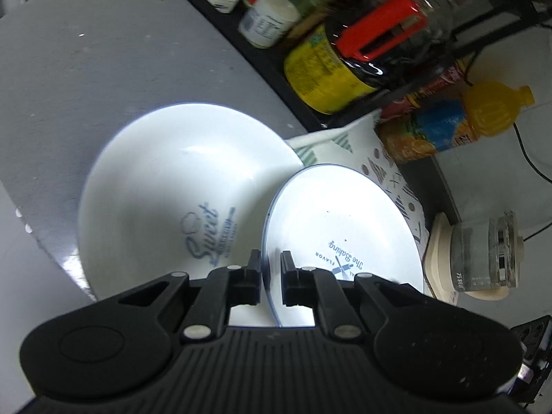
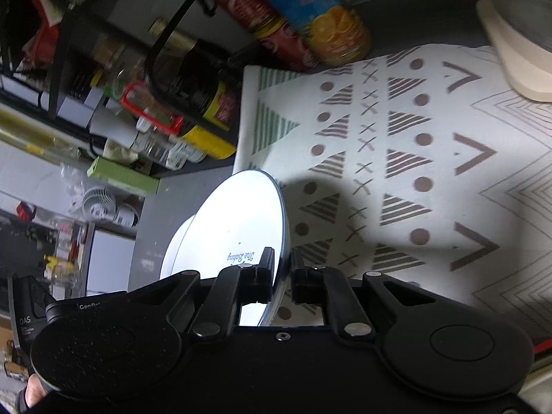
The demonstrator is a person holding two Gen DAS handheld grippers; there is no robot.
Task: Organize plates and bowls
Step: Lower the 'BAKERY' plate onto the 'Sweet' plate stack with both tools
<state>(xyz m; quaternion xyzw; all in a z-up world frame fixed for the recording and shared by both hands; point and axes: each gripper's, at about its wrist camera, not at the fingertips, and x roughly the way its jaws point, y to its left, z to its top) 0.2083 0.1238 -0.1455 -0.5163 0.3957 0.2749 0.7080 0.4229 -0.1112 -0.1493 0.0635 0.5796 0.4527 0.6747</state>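
A white plate with a blue rim and "The Baking" print [image 1: 339,227] is held tilted, clear of the surface. My left gripper [image 1: 270,262] is shut on its near rim. My right gripper [image 2: 283,262] is shut on the rim of the same plate [image 2: 238,220], seen edge-on. A white bowl printed "Sweet" [image 1: 179,186] sits on the grey counter [image 1: 86,79] just left of the plate; a sliver of it shows behind the plate in the right wrist view [image 2: 174,248].
A patterned white mat [image 2: 396,158] lies to the right, under the plate. A black rack of bottles and jars [image 1: 331,34] stands behind. An orange juice bottle [image 1: 459,124] and a glass jar on a beige stand [image 1: 483,252] sit at the right.
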